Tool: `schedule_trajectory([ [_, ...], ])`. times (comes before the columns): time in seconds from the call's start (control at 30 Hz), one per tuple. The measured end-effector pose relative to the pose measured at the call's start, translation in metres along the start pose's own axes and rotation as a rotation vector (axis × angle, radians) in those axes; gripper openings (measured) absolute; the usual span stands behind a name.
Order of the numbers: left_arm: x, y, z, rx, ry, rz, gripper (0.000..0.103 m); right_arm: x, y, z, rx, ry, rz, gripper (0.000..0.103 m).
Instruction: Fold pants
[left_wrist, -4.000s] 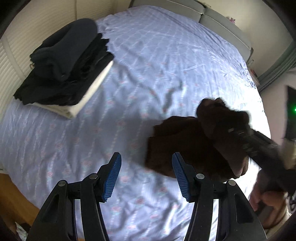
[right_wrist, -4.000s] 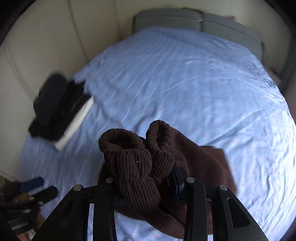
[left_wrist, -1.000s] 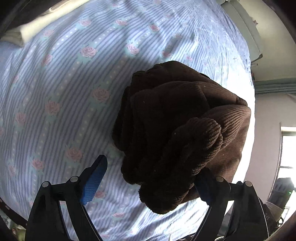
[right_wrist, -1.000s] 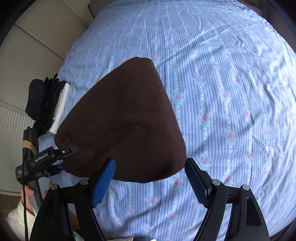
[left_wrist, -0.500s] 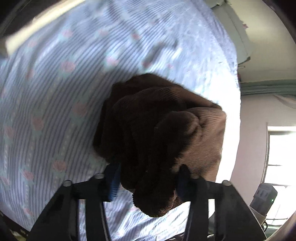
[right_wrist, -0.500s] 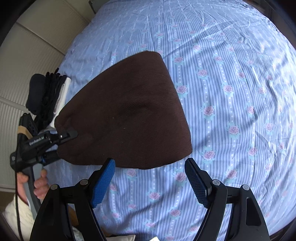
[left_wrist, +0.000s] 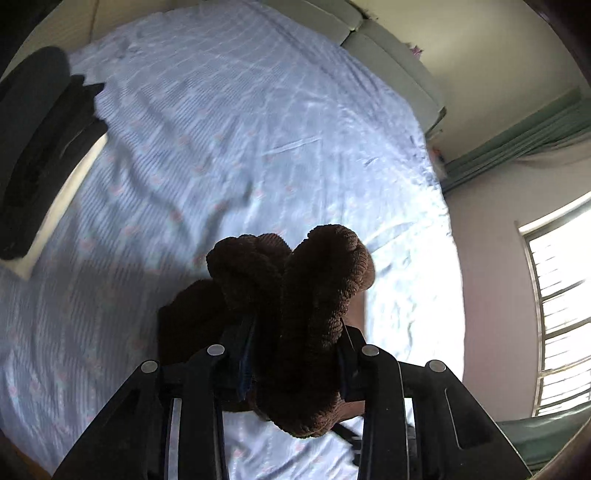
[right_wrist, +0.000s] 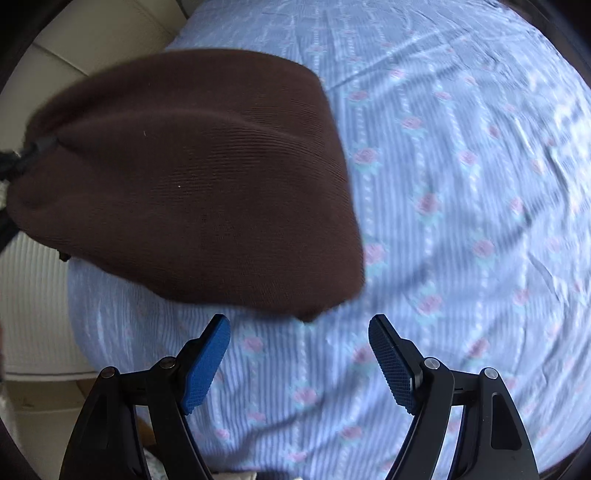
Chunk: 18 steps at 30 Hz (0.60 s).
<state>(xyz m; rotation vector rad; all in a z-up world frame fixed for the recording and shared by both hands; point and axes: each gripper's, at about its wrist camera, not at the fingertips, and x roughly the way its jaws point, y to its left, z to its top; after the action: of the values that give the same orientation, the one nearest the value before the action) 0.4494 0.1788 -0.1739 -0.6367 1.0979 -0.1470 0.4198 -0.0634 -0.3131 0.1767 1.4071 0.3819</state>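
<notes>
Brown pants on bed, blue rose-striped sheet; window right, grey headboard far end.
Left gripper (left_wrist: 295, 354) clamps bunched pants (left_wrist: 295, 295) near bed (left_wrist: 258, 110) foot edge; right gripper (right_wrist: 299, 354) spread, empty. Dark clothes stack (left_wrist: 40, 147) cut off at left edge; blurred.

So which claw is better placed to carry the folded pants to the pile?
Left. The left claw is shut on the brown pants; the right claw is open, holding nothing.

Bed mostly open, clothes stack at one edge

Bare sheet (left_wrist: 229, 122) lies beyond the pants (left_wrist: 295, 314); stacked dark clothes (left_wrist: 40, 147) block its left edge.
</notes>
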Motion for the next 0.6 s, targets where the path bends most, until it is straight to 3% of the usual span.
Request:
schedule_trajectory([
  [0.13,-0.006,-0.016,0.014,0.023,-0.027,-0.046,0.033,0.022,0.009,0.012,-0.049,0.017,-0.119,0.078],
  [0.17,-0.003,-0.022,0.016,0.041,-0.032,-0.045,0.033,0.018,0.008,0.013,-0.046,-0.002,-0.163,0.072],
  [0.33,0.004,-0.023,0.012,0.122,-0.034,0.007,0.029,-0.044,-0.037,0.008,0.150,-0.212,-0.239,0.068],
  [0.4,0.015,-0.008,0.007,0.104,-0.014,0.033,0.024,-0.050,-0.051,0.008,0.182,-0.212,-0.242,0.068],
  [0.6,0.057,0.048,-0.025,-0.033,0.117,0.089,0.024,-0.035,-0.052,0.008,0.138,-0.144,-0.301,0.068],
])
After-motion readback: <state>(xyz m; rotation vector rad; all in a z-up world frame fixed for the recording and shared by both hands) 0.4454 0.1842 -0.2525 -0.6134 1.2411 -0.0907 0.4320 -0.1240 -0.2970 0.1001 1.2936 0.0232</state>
